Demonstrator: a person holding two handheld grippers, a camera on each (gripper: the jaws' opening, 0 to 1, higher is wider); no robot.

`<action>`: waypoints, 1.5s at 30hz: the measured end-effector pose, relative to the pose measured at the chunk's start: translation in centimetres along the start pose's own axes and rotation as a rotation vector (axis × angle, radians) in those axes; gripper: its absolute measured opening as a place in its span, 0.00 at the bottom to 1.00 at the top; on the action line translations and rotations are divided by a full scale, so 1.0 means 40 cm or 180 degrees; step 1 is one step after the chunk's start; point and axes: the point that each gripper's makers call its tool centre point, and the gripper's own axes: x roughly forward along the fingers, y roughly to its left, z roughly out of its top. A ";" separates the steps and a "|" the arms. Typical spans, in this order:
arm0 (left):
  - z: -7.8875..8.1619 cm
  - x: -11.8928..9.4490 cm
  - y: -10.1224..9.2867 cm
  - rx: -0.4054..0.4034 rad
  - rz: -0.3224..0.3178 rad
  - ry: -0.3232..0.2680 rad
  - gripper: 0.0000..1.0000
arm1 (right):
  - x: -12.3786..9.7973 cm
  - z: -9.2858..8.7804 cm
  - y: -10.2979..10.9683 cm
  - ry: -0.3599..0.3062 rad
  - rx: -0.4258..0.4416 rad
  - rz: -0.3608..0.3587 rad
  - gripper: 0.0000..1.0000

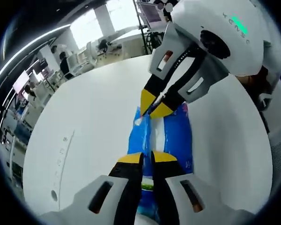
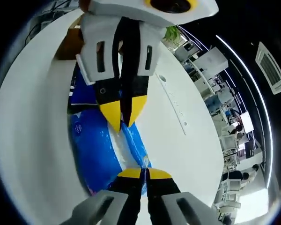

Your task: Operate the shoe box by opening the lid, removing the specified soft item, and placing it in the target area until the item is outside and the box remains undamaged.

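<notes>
Your left hand-held gripper (image 1: 147, 158) has its jaws pressed nearly together, pinching the near end of the blue pack (image 1: 175, 136), which lies flat on the white table (image 1: 84, 126). Your right hand-held gripper (image 2: 144, 173) pinches the pack's other end w/ yellow tips almost touching. A brown box corner (image 2: 68, 47) sits just past the pack, partly hidden.
</notes>
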 end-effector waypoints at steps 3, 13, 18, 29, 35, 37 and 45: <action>0.006 -0.012 -0.005 0.0001 -0.0023 -0.0010 0.07 | -0.009 0.008 0.008 -0.0025 -0.0010 0.0037 0.05; 0.025 -0.055 -0.015 -0.0035 -0.0048 -0.0046 0.14 | -0.043 0.025 0.009 -0.0021 0.0083 0.0075 0.15; 0.033 -0.079 -0.014 -0.0046 -0.0012 -0.0043 0.21 | -0.063 0.023 0.013 0.0010 0.0149 0.0145 0.25; 0.049 -0.129 -0.032 -0.0098 -0.0030 -0.0057 0.29 | -0.110 0.036 0.013 0.0017 0.0199 0.0190 0.40; 0.066 -0.159 -0.029 -0.0108 0.0014 -0.0105 0.38 | -0.144 0.050 0.014 -0.0003 0.0362 0.0254 0.50; 0.070 -0.172 -0.029 -0.0126 0.0041 -0.0134 0.42 | -0.152 0.053 0.016 -0.0009 0.0408 0.0271 0.54; 0.072 -0.226 -0.038 -0.0255 0.0068 -0.0219 0.56 | -0.183 0.076 0.035 -0.0042 0.0654 0.0389 0.67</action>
